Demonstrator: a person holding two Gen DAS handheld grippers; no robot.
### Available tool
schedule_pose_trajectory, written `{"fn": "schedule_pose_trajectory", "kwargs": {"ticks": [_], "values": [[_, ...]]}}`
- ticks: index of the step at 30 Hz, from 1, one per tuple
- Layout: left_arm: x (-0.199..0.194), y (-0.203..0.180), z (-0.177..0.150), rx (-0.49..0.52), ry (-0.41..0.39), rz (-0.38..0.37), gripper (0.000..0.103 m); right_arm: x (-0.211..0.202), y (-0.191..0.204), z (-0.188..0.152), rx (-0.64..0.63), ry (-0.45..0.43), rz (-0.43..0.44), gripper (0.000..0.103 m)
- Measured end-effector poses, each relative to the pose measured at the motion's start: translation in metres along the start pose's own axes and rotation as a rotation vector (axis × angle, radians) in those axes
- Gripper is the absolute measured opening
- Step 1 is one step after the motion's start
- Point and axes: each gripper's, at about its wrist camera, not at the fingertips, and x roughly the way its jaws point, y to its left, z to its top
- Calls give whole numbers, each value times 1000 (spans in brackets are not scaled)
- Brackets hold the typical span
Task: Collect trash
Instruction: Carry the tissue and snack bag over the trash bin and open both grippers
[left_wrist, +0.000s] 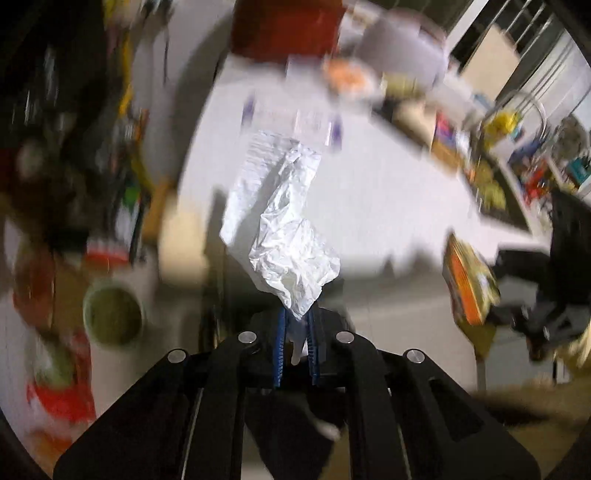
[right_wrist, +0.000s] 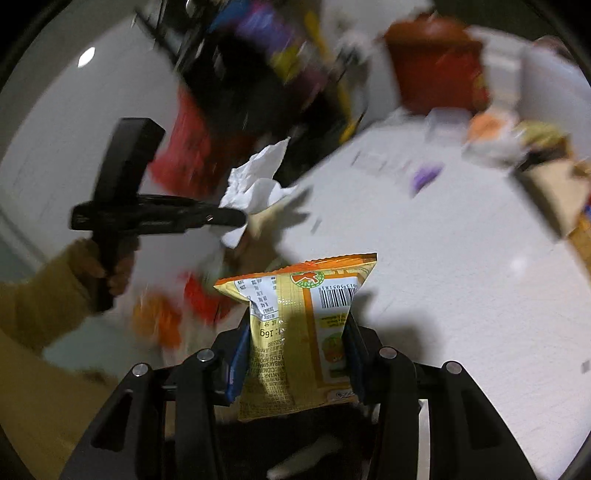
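Note:
My left gripper (left_wrist: 296, 325) is shut on a crumpled white tissue (left_wrist: 291, 243) and holds it in the air above the white table (left_wrist: 388, 192). In the right wrist view the left gripper (right_wrist: 236, 218) shows at the left with the tissue (right_wrist: 258, 181) sticking out of it. My right gripper (right_wrist: 295, 354) is shut on an orange and yellow snack packet (right_wrist: 295, 332) with a barcode, held upright above the table (right_wrist: 443, 258). In the left wrist view the right gripper (left_wrist: 506, 314) shows at the right edge with the packet (left_wrist: 469, 284).
A green bowl (left_wrist: 112, 314) and red and orange wrappers (left_wrist: 59, 398) lie at the left. A red box (left_wrist: 284, 29) stands at the table's far end. Boxes and clutter (left_wrist: 461, 147) line the right side. A white printed bag (left_wrist: 295, 118) lies mid-table. Both views are blurred.

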Motion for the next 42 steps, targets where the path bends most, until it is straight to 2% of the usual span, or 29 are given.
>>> {"fn": "schedule_pose_trajectory", "kwargs": {"ticks": [4, 9, 13, 15, 16, 17, 18, 19, 20, 24, 28, 32, 37, 38, 40, 42], "values": [[65, 24, -61, -117, 176, -29, 9, 60, 3, -32, 30, 160, 20, 44], [187, 66, -117, -260, 360, -43, 9, 163, -25, -88, 95, 335, -89, 44], [269, 90, -134, -291, 474, -12, 11, 233, -57, -126, 176, 448, -170, 44], [303, 100, -135, -312, 524, 35, 31, 262, -74, -142, 201, 487, -224, 45], [312, 103, -137, -321, 537, 53, 60, 273, -81, -148, 204, 502, -260, 48], [320, 106, -135, -327, 548, 86, 82, 278, -86, -153, 211, 510, -287, 54], [328, 108, -133, -331, 548, 122, 85, 283, -92, -158, 227, 513, -309, 73], [331, 111, -134, -335, 550, 121, 85, 287, -95, -161, 242, 510, -334, 82], [334, 114, -138, -339, 556, 119, 85, 284, -100, -161, 244, 503, -353, 86], [330, 116, -138, -348, 567, 119, 86, 280, -106, -164, 257, 500, -374, 85], [315, 117, -136, -338, 579, 120, 86, 259, -107, -160, 289, 469, -380, 85], [260, 102, -122, -290, 491, 77, 86, 212, -84, -135, 290, 390, -316, 85], [168, 57, -91, -196, 319, 18, 87, 112, -25, -75, 171, 196, -169, 86], [151, 45, -84, -180, 287, 1, 88, 84, -13, -57, 139, 130, -141, 89], [132, 28, -72, -157, 241, -18, 88, 35, -2, -27, 92, -2, -157, 96], [114, 9, -61, -124, 197, -52, 89, 0, -7, -6, 86, -102, -205, 97]]}}
